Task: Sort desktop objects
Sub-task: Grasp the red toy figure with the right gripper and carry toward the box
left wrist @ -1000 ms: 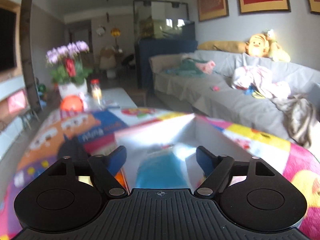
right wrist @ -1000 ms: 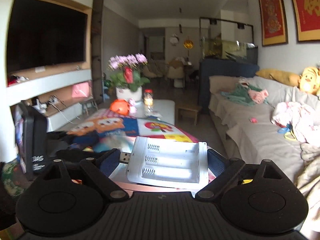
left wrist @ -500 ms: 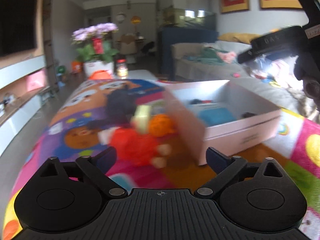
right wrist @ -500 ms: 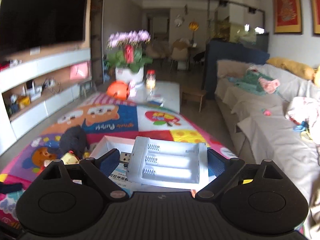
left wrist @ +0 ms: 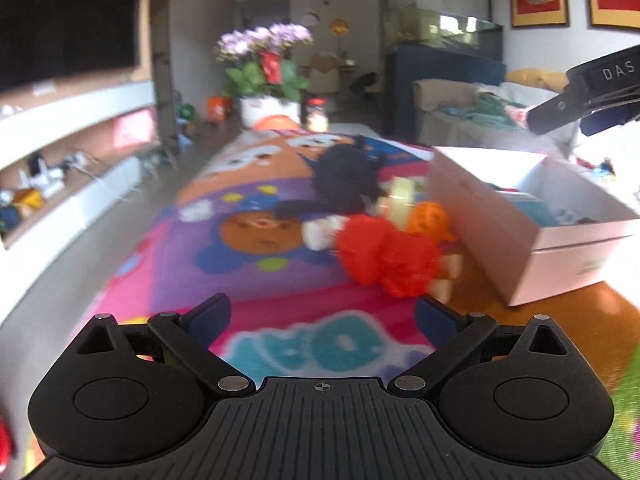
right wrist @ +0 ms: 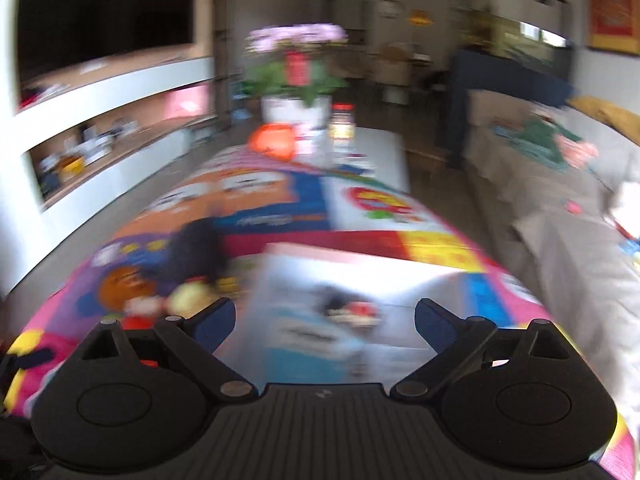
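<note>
Jaws of my left gripper (left wrist: 320, 314) stand wide with nothing between them, having opened over the past second; below them lies only the bright patterned mat (left wrist: 248, 280). Just ahead and a little right is a red plush toy (left wrist: 386, 258), lying on the mat, with an orange ball-like toy (left wrist: 428, 218) behind it and a dark plush (left wrist: 346, 174) further back. Right of these stands the open white box (left wrist: 560, 256), the orange toy close against its near wall; a blue item and small dark bits lie inside, too blurred to name.

My right gripper (right wrist: 324, 318) is spread wide too, its jaws just now opening further, and nothing sits between the pads. It hangs over the white box (right wrist: 360, 264), where a small dark and red object shows in the blur. Left of the box I see the dark plush (right wrist: 196, 248) and a yellowish round thing (right wrist: 188, 296). At the far end of the table a potted orchid (left wrist: 266, 64) stands.
</note>
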`<state>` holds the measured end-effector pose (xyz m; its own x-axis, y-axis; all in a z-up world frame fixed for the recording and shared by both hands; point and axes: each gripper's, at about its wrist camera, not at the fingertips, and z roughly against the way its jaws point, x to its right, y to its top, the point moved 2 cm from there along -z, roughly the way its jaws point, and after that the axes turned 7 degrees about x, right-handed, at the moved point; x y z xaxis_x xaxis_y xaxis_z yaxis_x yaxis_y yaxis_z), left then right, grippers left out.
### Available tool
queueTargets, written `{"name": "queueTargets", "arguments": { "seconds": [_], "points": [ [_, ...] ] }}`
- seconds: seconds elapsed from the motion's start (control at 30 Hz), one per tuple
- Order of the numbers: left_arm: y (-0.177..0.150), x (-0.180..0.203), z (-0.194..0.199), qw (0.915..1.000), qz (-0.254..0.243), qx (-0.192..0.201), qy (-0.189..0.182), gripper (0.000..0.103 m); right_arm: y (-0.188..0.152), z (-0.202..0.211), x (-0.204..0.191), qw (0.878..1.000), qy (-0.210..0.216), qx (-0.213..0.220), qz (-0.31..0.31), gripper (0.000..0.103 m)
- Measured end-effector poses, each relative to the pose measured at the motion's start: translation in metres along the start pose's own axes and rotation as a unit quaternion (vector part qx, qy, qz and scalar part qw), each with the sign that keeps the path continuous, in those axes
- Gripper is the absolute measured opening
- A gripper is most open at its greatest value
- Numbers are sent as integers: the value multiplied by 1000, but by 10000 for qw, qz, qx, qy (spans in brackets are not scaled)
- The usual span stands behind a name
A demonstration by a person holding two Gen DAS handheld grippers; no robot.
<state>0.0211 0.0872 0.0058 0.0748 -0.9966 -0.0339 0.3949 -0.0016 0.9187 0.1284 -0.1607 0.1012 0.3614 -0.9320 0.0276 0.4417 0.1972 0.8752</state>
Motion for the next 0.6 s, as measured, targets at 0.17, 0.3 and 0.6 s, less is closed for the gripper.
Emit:
{"name": "queueTargets", "arguments": {
  "seconds": [0.17,0.3,0.6],
  "points": [
    [-5,-21,9,9990,408,-43,-203,101,-16,-22,-88,9910,860,-243,993,76],
    [-6,-11,16,9994,134,158,-290,101,-29,-55,-132,9851,1012,-531,1288,75],
    [-6,-8,14,9985,103,115,-524,101,-39,-66,-127,9816,1206,-1108,981,50]
  ]
}}
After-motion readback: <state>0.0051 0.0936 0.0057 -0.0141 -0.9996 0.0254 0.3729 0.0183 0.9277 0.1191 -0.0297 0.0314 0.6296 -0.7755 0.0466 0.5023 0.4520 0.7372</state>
